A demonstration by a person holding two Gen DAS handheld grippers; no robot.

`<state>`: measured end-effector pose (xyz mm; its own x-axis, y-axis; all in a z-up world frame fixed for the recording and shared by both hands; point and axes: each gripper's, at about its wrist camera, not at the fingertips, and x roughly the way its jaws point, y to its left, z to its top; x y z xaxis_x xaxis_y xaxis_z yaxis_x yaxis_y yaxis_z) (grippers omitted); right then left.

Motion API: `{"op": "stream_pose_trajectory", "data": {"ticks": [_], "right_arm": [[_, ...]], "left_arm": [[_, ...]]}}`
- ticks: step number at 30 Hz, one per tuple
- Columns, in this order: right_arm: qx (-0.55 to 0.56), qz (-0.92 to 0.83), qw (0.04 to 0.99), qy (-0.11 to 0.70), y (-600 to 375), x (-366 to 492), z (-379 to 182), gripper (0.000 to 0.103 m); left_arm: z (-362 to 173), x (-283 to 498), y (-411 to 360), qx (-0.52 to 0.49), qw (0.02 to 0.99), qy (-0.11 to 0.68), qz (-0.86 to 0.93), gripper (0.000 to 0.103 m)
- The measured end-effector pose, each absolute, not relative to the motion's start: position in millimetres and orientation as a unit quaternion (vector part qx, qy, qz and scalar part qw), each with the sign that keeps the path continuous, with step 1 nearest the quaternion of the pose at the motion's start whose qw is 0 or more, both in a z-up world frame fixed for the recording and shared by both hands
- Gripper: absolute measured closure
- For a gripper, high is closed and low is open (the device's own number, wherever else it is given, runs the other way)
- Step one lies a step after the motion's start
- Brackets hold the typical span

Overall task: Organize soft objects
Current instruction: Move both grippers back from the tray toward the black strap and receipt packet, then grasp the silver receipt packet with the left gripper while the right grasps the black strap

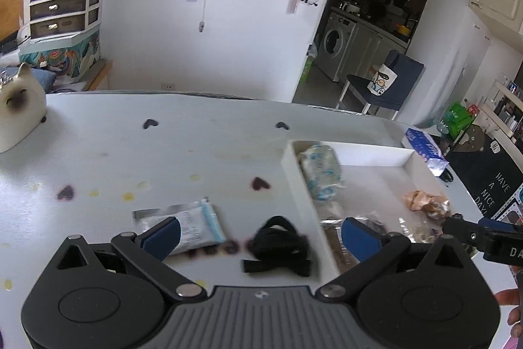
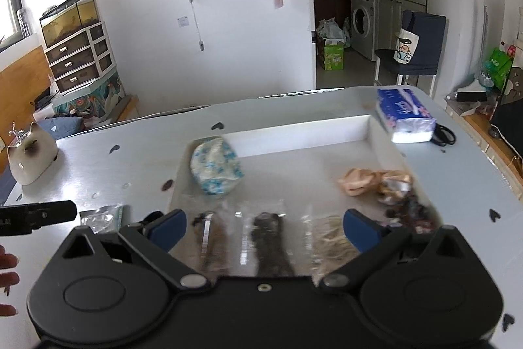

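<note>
My left gripper [image 1: 260, 234] is open and empty, hovering over a black strap bundle [image 1: 281, 246] on the table, with a clear packet [image 1: 184, 226] just left of it. A white tray [image 2: 304, 133] holds a blue-flowered white bundle [image 2: 215, 169], a peach cloth [image 2: 358, 182], a crumpled dark and shiny pile [image 2: 405, 201] and several clear bags [image 2: 271, 244]. My right gripper [image 2: 264, 229] is open and empty above the tray's near edge, over the clear bags. The tray [image 1: 291, 172] and the flowered bundle [image 1: 322, 174] also show in the left wrist view.
A cat-shaped ceramic figure [image 2: 31, 154] stands at the table's left. A blue tissue pack [image 2: 405, 115] and black scissors [image 2: 444, 134] lie beyond the tray at the right. A blue chair [image 2: 415, 54] stands behind the table.
</note>
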<state>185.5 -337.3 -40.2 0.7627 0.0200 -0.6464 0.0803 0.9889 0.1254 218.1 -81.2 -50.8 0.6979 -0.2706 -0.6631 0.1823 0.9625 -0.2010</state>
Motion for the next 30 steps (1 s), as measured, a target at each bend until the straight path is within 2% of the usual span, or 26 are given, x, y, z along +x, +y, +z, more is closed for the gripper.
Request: {"op": "stream_pose_trajectory", "data": {"ticks": [10,18,20,22,26,29,30], "right_arm": [[0.068,-0.011,0.933,0.353,-274.8,195.0,-47.2,0.0],[0.03,0.005,0.93,0.366,-239.4,203.6,-54.2,0.001],[0.018,0.012,0.929,0.369,-232.3,208.0,-57.1,0.018],[0.01,0.024,0.925,0.378,-226.2,213.9,-61.2,0.025],[-0.007,0.047,0.919,0.391,-213.3,225.8,-70.1,0.03],[-0.025,0.056,0.913,0.402,-201.9,237.5,-77.9,0.048],[-0.033,0.058,0.911,0.407,-199.3,242.2,-80.6,0.051]], "left_arm": [[-80.2,257.7,-29.7,-0.074,0.913,0.394,-0.079,0.0],[-110.9,299.7,-35.0,-0.043,0.908,0.41,-0.072,0.0],[-120.4,307.9,-40.5,-0.03,0.906,0.416,-0.075,0.0],[-129.5,315.3,-44.9,-0.016,0.903,0.423,-0.071,0.0],[-144.0,325.1,-46.5,0.0,0.898,0.435,-0.073,0.0],[-153.3,327.7,-42.5,0.016,0.893,0.446,-0.068,0.0],[-155.3,327.0,-40.0,0.018,0.892,0.447,-0.066,0.0]]}}
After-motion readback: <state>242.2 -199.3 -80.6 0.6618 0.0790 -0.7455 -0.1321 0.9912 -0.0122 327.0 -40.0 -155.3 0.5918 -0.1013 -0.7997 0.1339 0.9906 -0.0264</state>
